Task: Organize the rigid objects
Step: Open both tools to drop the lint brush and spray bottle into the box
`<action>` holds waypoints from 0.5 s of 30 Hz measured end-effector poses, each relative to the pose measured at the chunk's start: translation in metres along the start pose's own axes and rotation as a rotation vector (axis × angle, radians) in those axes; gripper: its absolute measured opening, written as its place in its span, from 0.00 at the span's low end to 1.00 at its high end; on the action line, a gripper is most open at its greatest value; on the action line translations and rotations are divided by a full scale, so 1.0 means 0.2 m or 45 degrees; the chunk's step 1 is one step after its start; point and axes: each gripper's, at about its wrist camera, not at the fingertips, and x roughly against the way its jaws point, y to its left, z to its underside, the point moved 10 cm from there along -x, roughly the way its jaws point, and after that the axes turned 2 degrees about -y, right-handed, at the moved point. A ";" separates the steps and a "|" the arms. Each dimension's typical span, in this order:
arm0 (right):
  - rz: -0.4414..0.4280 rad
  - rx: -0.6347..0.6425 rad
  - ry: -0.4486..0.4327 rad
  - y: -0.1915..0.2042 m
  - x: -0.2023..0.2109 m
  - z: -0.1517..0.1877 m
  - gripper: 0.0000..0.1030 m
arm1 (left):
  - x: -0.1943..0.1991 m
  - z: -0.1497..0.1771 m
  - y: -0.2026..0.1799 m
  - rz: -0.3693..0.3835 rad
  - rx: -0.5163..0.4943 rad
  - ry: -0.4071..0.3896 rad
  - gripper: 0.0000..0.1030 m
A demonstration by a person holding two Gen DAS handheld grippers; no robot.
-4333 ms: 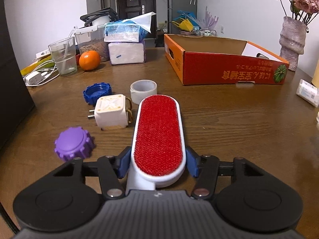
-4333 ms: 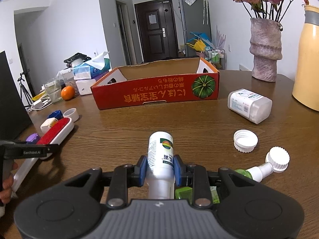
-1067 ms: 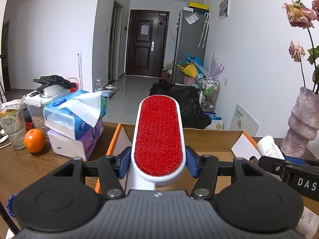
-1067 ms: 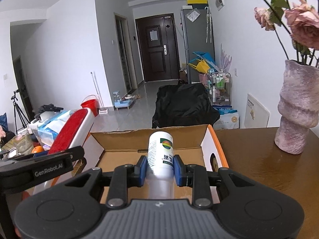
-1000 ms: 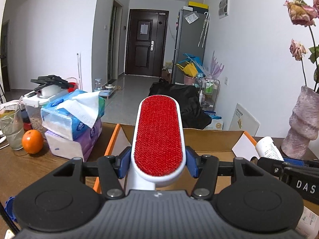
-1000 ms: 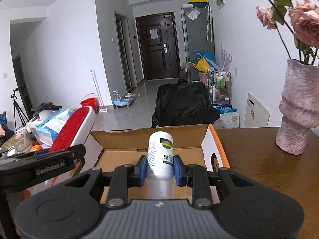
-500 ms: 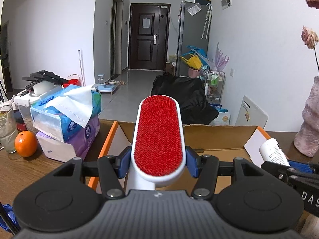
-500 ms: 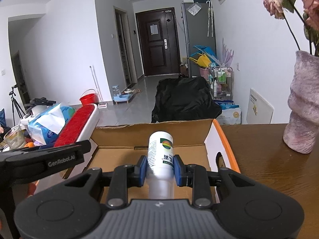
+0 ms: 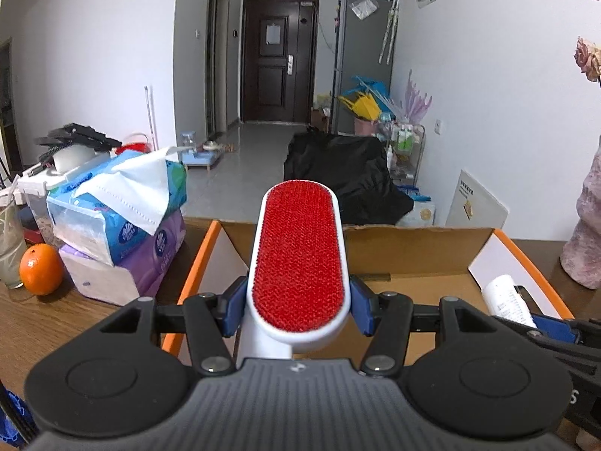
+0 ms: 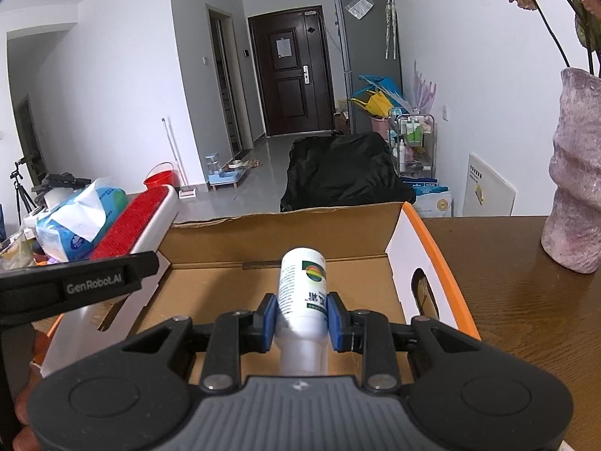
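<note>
Sideways, "GenRobot.AI" marks the left gripper (image 10: pixel 124 225) clamping a lint brush (image 9: pixel 298 259); right gripper (image 10: pixel 300 315) pinches a bottle (image 10: pixel 302 285), label unreadable.

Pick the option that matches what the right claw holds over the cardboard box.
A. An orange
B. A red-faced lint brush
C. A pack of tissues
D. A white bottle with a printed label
D: the right claw has its blue pads pressed on both sides of a white bottle with a printed label, above the open cardboard box; the lint brush sits in the left claw.
</note>
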 end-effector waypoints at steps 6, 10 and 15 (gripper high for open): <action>0.034 -0.036 0.006 -0.04 0.01 -0.02 0.80 | 0.12 -0.06 0.09 -0.012 0.063 -0.045 1.00; 0.037 -0.041 -0.019 -0.05 0.05 -0.04 0.95 | 0.18 -0.09 0.14 -0.017 0.078 -0.076 1.00; 0.036 -0.023 -0.013 -0.04 0.08 -0.05 0.95 | 0.21 -0.10 0.16 -0.033 0.065 -0.076 1.00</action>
